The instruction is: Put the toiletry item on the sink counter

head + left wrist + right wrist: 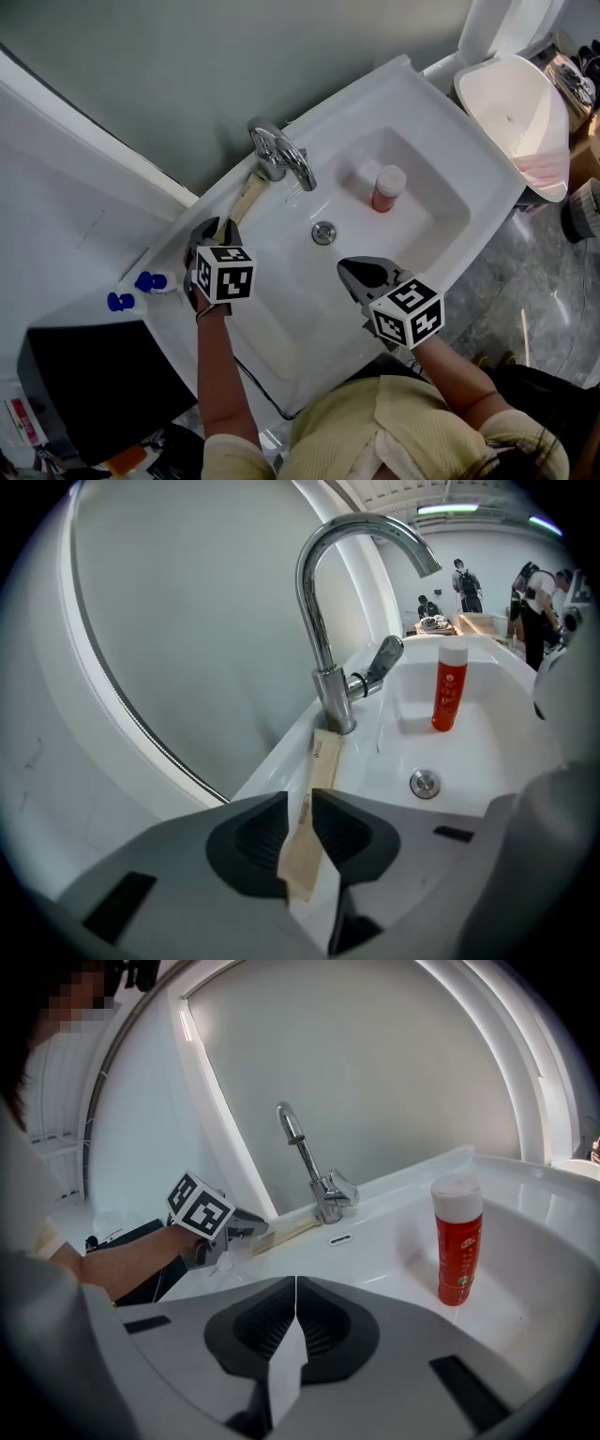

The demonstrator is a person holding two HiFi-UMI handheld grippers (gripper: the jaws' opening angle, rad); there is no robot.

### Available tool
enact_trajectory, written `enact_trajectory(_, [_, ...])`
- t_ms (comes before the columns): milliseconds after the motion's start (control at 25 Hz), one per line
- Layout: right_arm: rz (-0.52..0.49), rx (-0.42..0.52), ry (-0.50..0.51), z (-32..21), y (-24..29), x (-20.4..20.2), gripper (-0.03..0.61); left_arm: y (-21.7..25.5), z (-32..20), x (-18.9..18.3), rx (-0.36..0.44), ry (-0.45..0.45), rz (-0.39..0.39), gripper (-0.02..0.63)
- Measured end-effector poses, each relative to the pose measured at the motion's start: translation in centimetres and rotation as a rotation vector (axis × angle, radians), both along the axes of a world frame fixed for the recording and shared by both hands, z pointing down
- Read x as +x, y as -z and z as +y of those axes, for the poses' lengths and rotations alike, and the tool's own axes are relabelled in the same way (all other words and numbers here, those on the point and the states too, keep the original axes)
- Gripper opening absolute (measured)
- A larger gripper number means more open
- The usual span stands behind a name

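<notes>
Toiletry packet (248, 195): one, long, flat, in tan paper; it lies along the back rim of the sink worktop (173, 314), far end touching the base of the tap (279, 155), near end between the jaws of the left hand-held gripper (216, 230).
Left hand-held gripper (300, 832): jaws drawn narrow and pressed on the toiletry packet (314, 799) from both sides; the packet's near end sticks out below them.
Left arm: bare forearm stretched forward over the left side of the sink, hand-held gripper pointing at the tap (328, 621).
Right hand-held gripper (361, 274): jaws together with nothing between them, seen in the right gripper view (295, 1321).
Right arm: bent, holding its hand-held gripper above the front of the basin, well apart from the packet.
Red bottle (386, 187): one, white cap, upright inside the basin, right of the drain (323, 232).
Tap: one, chrome, curved spout, a single lever.
Blue-capped items (150, 280): two, at the left end of the worktop, beside the left hand-held gripper.
Toilet (516, 112): one, white, right of the sink.
</notes>
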State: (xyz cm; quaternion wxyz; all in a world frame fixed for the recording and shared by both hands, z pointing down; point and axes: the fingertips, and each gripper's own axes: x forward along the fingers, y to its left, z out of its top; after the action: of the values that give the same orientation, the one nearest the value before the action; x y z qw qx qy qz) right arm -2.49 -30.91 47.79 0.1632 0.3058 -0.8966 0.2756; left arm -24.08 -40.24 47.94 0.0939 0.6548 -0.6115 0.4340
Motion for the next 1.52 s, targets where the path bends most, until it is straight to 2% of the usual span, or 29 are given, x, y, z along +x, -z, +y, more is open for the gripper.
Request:
enact_trajectory(160, [-0.004, 0.006, 0.0, 0.3, 0.3, 0.0, 0.027, 0.4, 1.0, 0.6, 0.014, 0.008, 0.009, 0.097])
enact_trajectory(600, [-0.015, 0.029, -0.005, 1.8, 1.3, 0.3, 0.028, 2.3, 4.2, 3.1, 0.045, 0.027, 0.123, 0.095])
enact_trajectory(840, [-0.022, 0.046, -0.012, 2.6, 2.0, 0.7, 0.027, 3.8, 5.9, 4.7, 0.079, 0.062, 0.225, 0.095])
enact_trajectory(1000, [-0.024, 0.058, -0.007, 3.3, 2.5, 0.6, 0.027, 3.9, 7.6, 5.7, 0.069, 0.073, 0.282, 0.095])
enact_trajectory(1120, [-0.027, 0.068, -0.006, 3.6, 2.9, 0.7, 0.026, 4.0, 8.8, 7.2, 0.052, 0.057, 0.341, 0.07])
enact_trajectory(1320, [-0.031, 0.087, -0.004, 4.3, 3.7, 1.0, 0.028, 4.2, 10.8, 10.0, 0.042, 0.01, 0.415, 0.061])
enact_trajectory(1520, [-0.031, 0.103, -0.004, 4.9, 4.2, 1.3, 0.027, 4.4, 13.0, 12.4, 0.017, -0.018, 0.519, 0.058])
